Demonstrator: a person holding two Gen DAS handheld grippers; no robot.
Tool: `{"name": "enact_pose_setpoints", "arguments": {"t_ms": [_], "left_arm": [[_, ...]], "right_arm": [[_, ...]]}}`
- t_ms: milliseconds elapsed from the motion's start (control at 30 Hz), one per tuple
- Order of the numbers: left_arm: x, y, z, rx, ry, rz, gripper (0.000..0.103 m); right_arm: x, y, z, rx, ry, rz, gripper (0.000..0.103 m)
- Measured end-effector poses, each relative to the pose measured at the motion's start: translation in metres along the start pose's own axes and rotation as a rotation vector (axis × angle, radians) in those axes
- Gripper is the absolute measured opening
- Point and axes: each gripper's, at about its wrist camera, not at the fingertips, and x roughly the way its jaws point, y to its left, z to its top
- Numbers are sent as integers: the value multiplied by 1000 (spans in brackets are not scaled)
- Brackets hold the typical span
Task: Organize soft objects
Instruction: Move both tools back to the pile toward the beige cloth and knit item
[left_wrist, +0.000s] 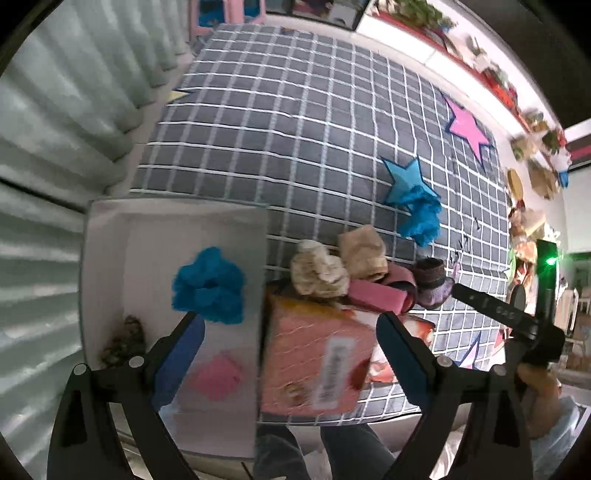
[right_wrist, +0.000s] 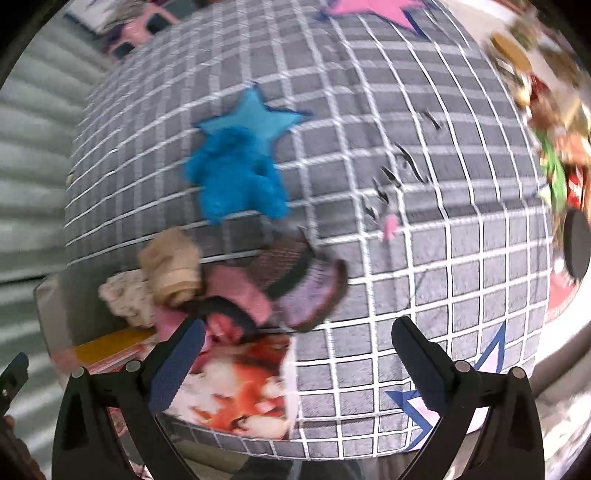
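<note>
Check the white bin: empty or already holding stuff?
Holding stuff. In the left wrist view the white bin contains a blue fluffy piece, a pink piece and a dark mottled item.

Label on pink box (left_wrist: 314, 362): white sticker (left_wrist: 332, 374) with dark print, way too blurry to read
Other readable text: none, everything's smeared

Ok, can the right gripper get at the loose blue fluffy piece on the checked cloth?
Probably yes: the right gripper is open and empty, and the blue fluffy piece lies alone on the checked cloth, beyond the sock pile.
</note>
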Motion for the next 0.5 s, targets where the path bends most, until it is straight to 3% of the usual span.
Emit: {"name": "enact_pose_setpoints", "arguments": {"t_ms": [500], "left_arm": [[62, -78, 44, 42, 136, 100, 95]], "right_arm": [[74, -20, 29, 181, 151, 185, 102]]}}
